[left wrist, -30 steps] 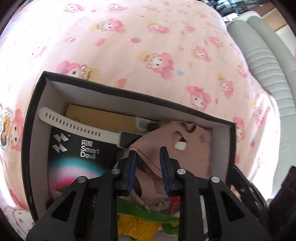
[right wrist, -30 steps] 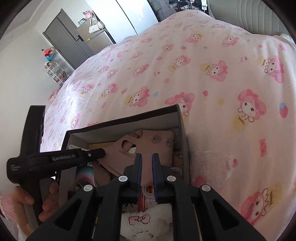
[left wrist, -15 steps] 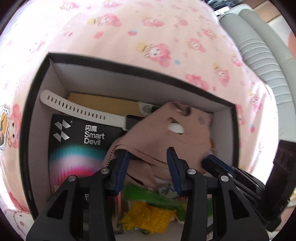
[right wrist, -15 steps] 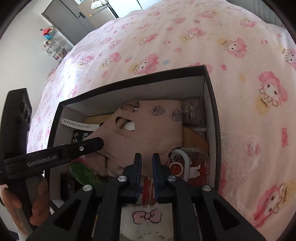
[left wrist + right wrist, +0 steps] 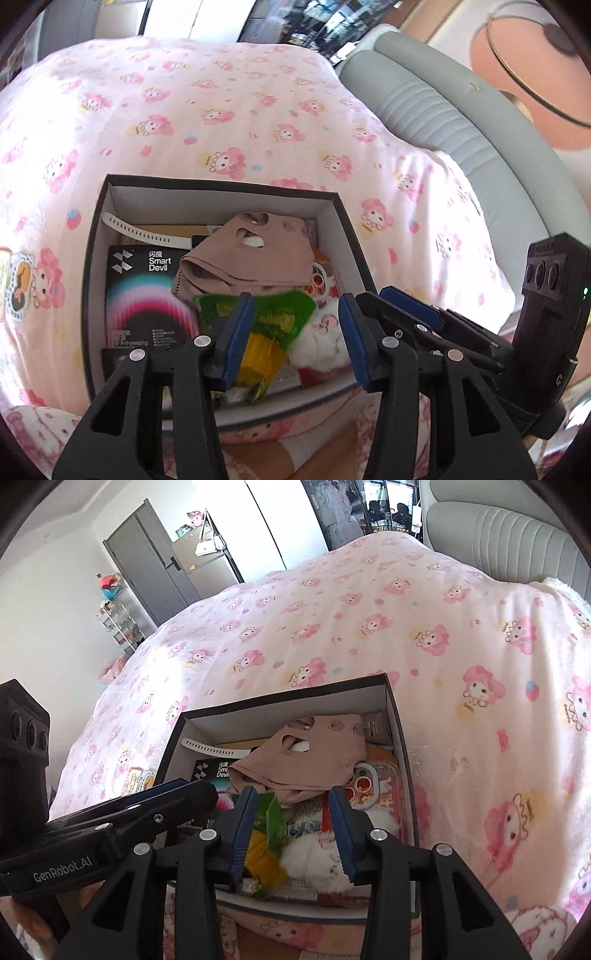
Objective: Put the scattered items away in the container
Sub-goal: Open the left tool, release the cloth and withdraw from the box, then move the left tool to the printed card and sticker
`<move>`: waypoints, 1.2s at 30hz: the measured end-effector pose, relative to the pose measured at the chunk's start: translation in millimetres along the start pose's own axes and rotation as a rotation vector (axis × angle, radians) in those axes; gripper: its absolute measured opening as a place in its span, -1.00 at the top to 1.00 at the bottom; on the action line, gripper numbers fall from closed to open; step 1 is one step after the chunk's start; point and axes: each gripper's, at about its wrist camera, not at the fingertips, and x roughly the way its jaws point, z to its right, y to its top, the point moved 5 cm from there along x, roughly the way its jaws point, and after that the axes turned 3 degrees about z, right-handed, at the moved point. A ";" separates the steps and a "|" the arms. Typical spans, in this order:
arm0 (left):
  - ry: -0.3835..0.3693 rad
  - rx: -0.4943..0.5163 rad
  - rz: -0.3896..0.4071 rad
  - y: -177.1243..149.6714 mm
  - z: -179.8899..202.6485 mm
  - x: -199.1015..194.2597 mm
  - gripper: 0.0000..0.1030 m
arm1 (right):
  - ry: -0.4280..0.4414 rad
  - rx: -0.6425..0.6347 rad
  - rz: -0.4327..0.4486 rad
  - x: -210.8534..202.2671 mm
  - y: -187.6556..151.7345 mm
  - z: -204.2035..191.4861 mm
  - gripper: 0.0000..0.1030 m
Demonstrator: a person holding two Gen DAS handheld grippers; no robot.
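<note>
My left gripper [image 5: 297, 334] and right gripper [image 5: 291, 829] were opening, empty, above the box [image 5: 343, 221]; a card [image 5: 147, 291] read "Smart Devil".

The box [image 5: 218, 190] is black outside and white inside, open at the top, resting on the pink patterned bed [image 5: 207, 96]. A tan cloth mask [image 5: 251, 258] lies crumpled on top near the far wall. A white watch strap [image 5: 144, 230] lies along the far-left side above a black printed package [image 5: 147, 295]. A green and yellow wrapper [image 5: 266, 332] and a white plush toy [image 5: 321, 336] fill the near side.
</note>
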 end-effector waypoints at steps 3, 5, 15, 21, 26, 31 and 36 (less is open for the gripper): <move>-0.005 0.046 0.005 -11.1 -5.5 -10.6 0.06 | -0.017 -0.023 0.001 -13.0 -11.4 -13.4 0.30; -0.014 0.046 0.005 -19.2 -11.2 -20.1 0.06 | -0.009 -0.034 -0.007 -18.3 -20.4 -22.9 0.30; 0.044 -0.029 0.025 -53.7 -73.7 -61.3 0.06 | 0.037 -0.141 -0.079 -6.0 -55.2 -90.8 0.30; 0.108 -0.103 0.043 -66.7 -126.6 -83.9 0.06 | 0.093 -0.187 -0.130 18.8 -68.4 -137.8 0.30; 0.152 -0.209 0.083 -76.3 -180.5 -105.5 0.05 | 0.150 -0.247 -0.179 45.5 -74.8 -184.3 0.30; 0.251 -0.374 0.114 -87.7 -260.3 -123.1 -0.02 | 0.255 -0.235 -0.286 82.3 -77.9 -228.4 0.30; 0.281 -0.526 0.127 -95.1 -339.7 -121.8 -0.02 | 0.261 -0.243 -0.327 123.5 -75.2 -261.6 0.25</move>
